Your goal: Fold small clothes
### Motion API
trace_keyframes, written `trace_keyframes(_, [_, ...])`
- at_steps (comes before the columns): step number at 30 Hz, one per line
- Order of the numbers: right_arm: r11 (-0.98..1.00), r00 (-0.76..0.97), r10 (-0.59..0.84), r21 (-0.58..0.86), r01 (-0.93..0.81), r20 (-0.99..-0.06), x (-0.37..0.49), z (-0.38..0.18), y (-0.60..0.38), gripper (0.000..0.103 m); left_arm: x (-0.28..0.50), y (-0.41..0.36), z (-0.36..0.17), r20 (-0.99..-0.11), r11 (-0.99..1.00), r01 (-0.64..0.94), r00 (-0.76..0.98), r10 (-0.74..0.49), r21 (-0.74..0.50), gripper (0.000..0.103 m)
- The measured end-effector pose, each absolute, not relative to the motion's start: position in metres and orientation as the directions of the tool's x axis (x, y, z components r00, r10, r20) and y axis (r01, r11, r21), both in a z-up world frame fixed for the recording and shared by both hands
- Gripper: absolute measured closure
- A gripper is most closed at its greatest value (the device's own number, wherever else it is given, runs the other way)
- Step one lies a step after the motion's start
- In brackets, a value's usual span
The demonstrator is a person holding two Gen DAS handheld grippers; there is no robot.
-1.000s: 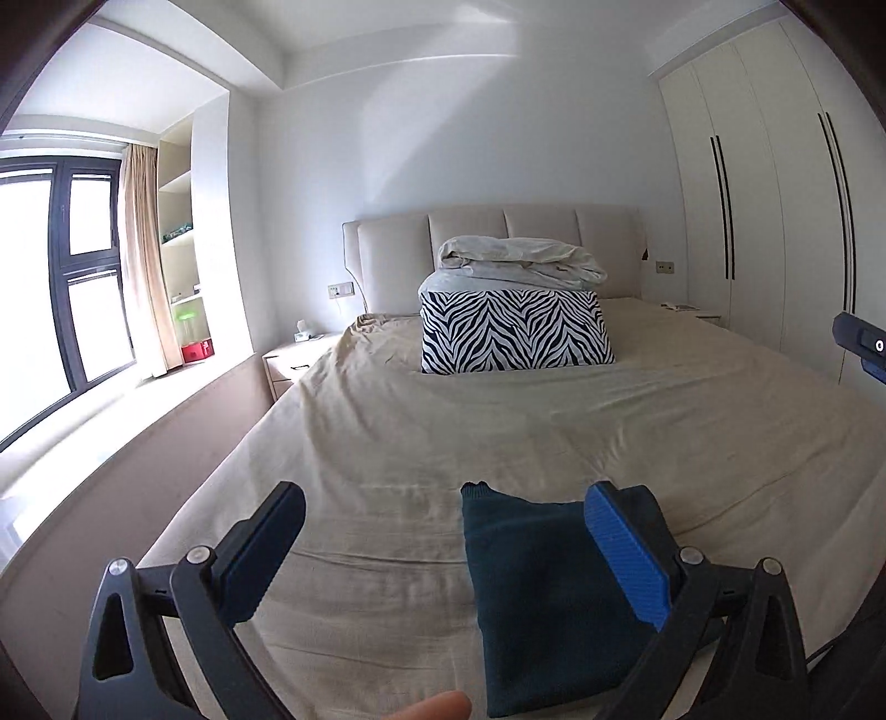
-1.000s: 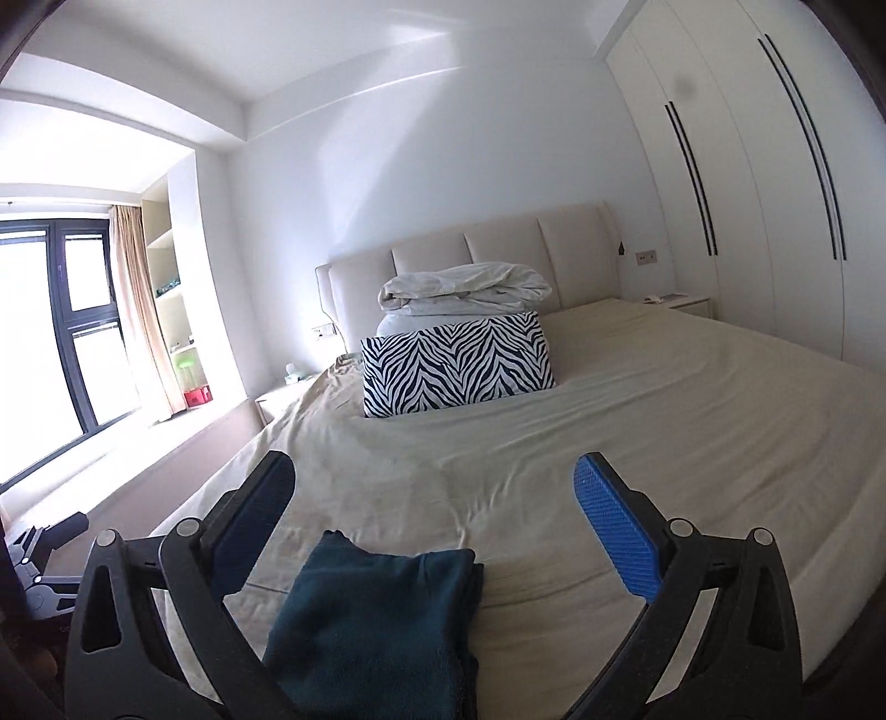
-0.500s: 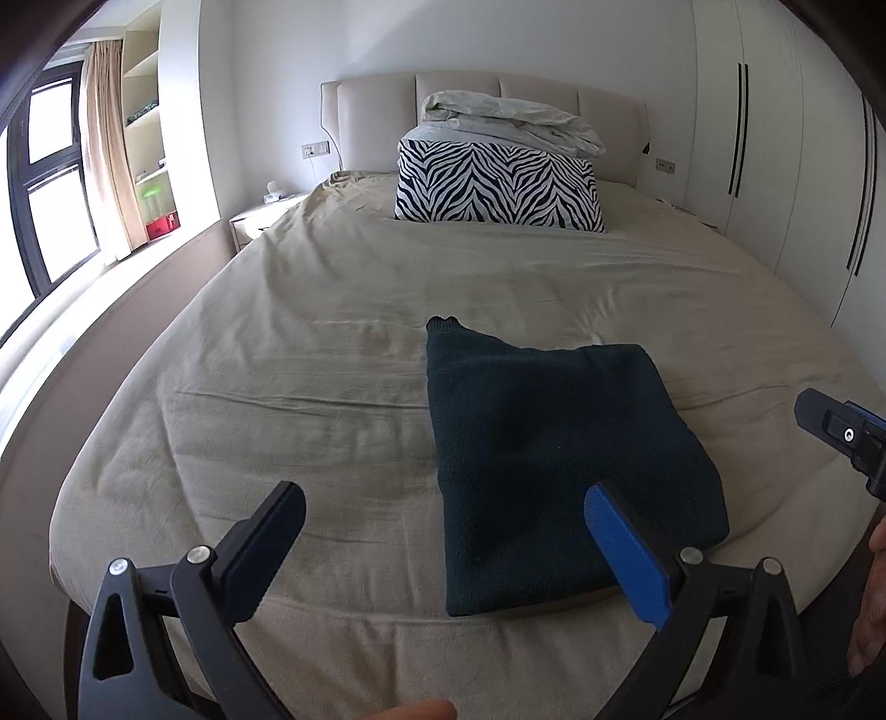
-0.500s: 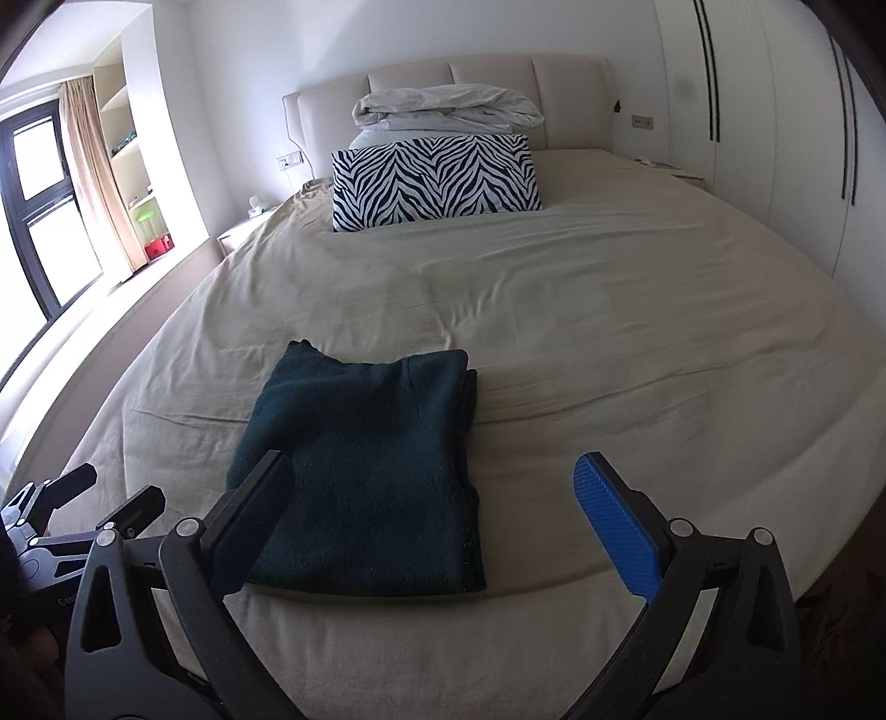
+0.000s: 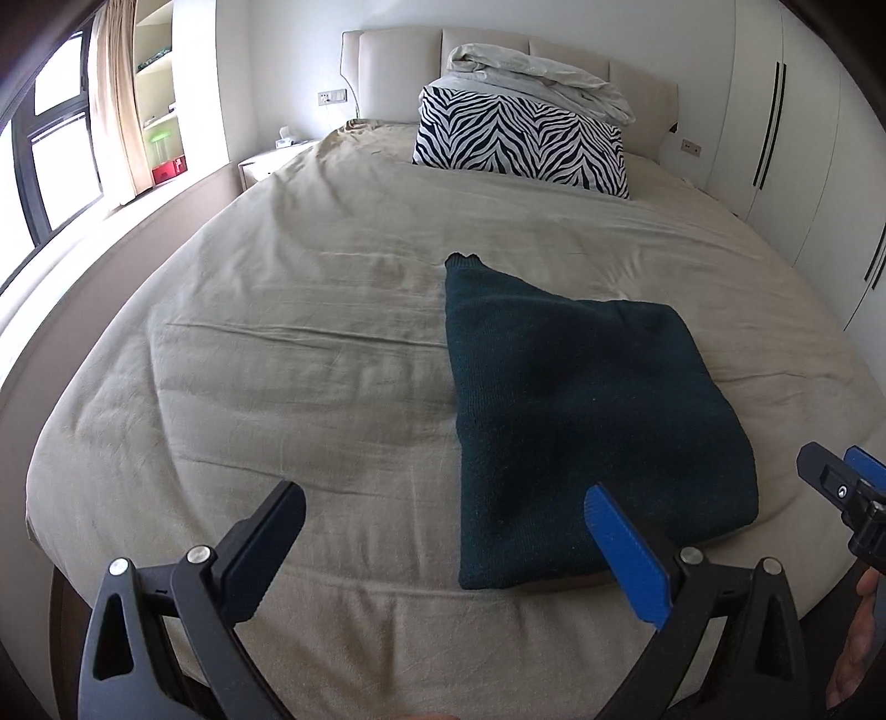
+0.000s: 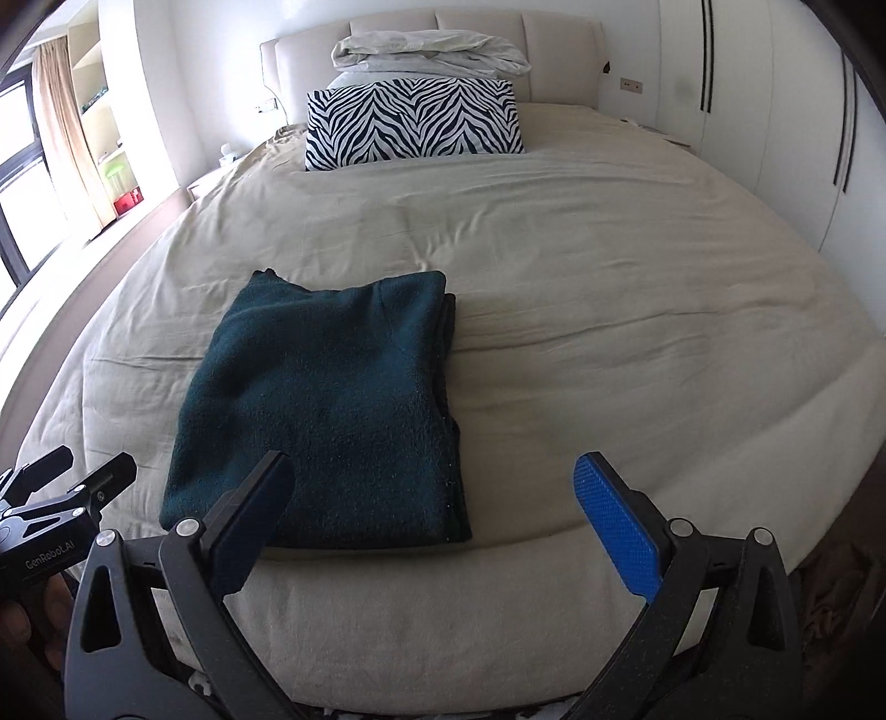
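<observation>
A dark teal knit garment [image 5: 581, 410] [image 6: 326, 410] lies folded into a rough rectangle on the beige bed [image 5: 288, 354] [image 6: 609, 310], near its foot edge. My left gripper [image 5: 443, 531] hangs open above the foot of the bed, left of the garment's near corner, with nothing between its fingers. My right gripper [image 6: 432, 498] is open too, just beyond the garment's near right corner, holding nothing. The right gripper also shows at the right edge of the left wrist view [image 5: 841, 487], and the left gripper at the left edge of the right wrist view [image 6: 61, 487].
A zebra-striped pillow [image 5: 520, 144] [image 6: 415, 122] and a bundled white duvet [image 6: 432, 52] lie at the padded headboard. White wardrobes [image 5: 803, 138] line the right wall. A window [image 5: 50, 166], curtain and nightstand [image 5: 266, 160] stand on the left.
Both grippers rose and pulled back toward the foot of the bed, tilting down, so the whole folded garment is now in view. Both stayed open.
</observation>
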State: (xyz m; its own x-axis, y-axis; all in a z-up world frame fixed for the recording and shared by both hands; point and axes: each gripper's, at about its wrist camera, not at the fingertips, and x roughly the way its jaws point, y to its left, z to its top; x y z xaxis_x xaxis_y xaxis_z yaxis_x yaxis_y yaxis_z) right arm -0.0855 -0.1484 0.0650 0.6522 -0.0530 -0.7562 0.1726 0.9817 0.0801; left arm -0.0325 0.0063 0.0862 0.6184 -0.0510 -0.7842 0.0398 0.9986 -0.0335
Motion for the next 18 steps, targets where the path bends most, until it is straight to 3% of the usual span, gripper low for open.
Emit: trace_keyframes(18, [0.986,0.616,-0.046,0.064,0.156,-0.786,-0.0793,0.0522,-0.1408,0.000,-0.0312,0.0086,0.0804,-0.793,0.999,0.039,0.606,-0.053,-0.036,0.000])
